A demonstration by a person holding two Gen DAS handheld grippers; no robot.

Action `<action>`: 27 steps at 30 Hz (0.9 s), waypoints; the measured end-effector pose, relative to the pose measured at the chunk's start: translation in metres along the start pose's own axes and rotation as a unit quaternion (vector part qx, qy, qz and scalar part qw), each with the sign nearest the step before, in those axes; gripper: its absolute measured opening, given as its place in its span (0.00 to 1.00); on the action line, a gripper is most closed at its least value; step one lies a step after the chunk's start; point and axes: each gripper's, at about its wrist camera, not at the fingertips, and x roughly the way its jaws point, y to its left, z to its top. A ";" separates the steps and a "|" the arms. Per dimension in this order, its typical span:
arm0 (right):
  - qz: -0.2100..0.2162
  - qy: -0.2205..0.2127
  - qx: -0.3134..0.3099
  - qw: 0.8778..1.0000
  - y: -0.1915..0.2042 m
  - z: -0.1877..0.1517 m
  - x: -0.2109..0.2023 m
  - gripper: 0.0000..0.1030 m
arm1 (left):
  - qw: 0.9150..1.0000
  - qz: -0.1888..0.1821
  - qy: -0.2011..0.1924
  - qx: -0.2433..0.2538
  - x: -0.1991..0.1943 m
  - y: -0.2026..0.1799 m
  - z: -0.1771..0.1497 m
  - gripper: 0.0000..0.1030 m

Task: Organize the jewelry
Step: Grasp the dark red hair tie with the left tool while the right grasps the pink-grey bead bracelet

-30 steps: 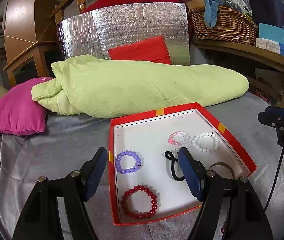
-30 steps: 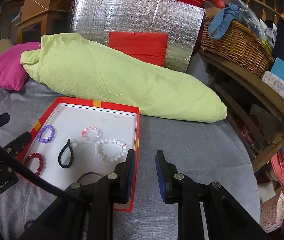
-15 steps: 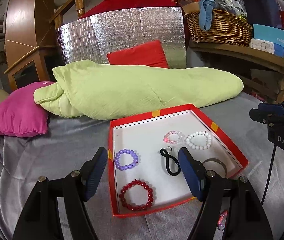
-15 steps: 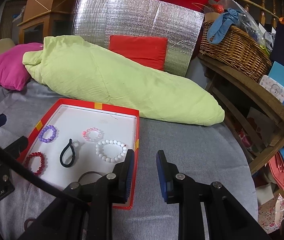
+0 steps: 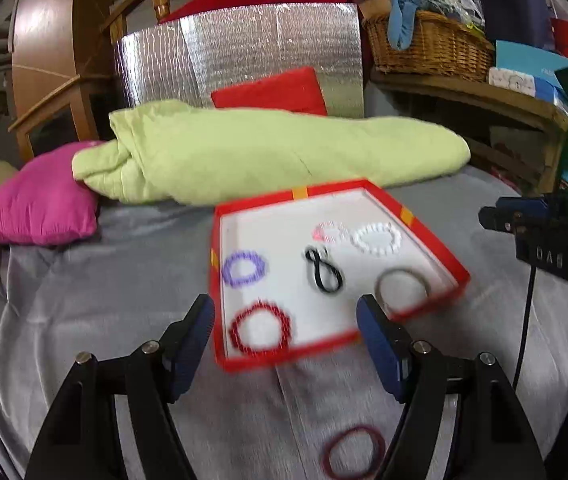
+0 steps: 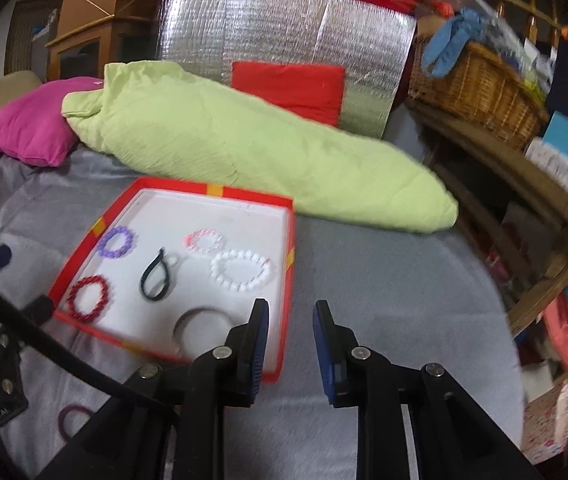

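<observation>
A red tray [image 5: 280, 232] with a white floor lies on the grey cloth. It holds a purple bead bracelet [image 5: 242, 268], a red bead bracelet [image 5: 260, 330], a black hair tie [image 5: 324, 274], a pink bracelet [image 5: 330, 232], a white bead bracelet [image 5: 376, 238] and a dark ring band [image 5: 402, 286]. A maroon hair tie [image 5: 354, 456] lies on the cloth in front of the tray. My left gripper [image 5: 284, 320] hangs open and empty over the tray's near edge. At the tray's right corner, my right gripper [image 6: 290, 320] stands narrowly open and empty.
A light green duvet [image 6: 244, 148] lies behind the tray, with a pink cushion [image 5: 36, 204] at its left end. A silver foil panel [image 6: 284, 28] and red cushion [image 6: 288, 88] stand at the back. A wicker basket [image 6: 480, 88] sits on a wooden shelf at right.
Both views have drawn back from the tray, the left more so. The maroon hair tie on the cloth has come into view under the left gripper. Neither gripper's opening changed.
</observation>
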 end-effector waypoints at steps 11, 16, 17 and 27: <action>0.123 0.110 0.025 0.986 0.009 -0.047 0.019 0.25 | 0.997 -0.010 0.075 0.000 -0.010 -0.002 -0.055 0.72; 0.150 0.161 0.027 0.975 0.020 -0.063 0.037 0.26 | 0.994 -0.018 0.107 -0.010 -0.004 -0.004 -0.069 0.72; 0.154 0.172 0.033 0.972 0.021 -0.065 0.042 0.26 | 0.993 -0.020 0.113 -0.010 -0.002 -0.005 -0.071 0.72; 0.156 0.192 0.039 0.968 0.021 -0.072 0.056 0.25 | 0.988 -0.052 0.147 -0.021 0.010 -0.010 -0.077 0.72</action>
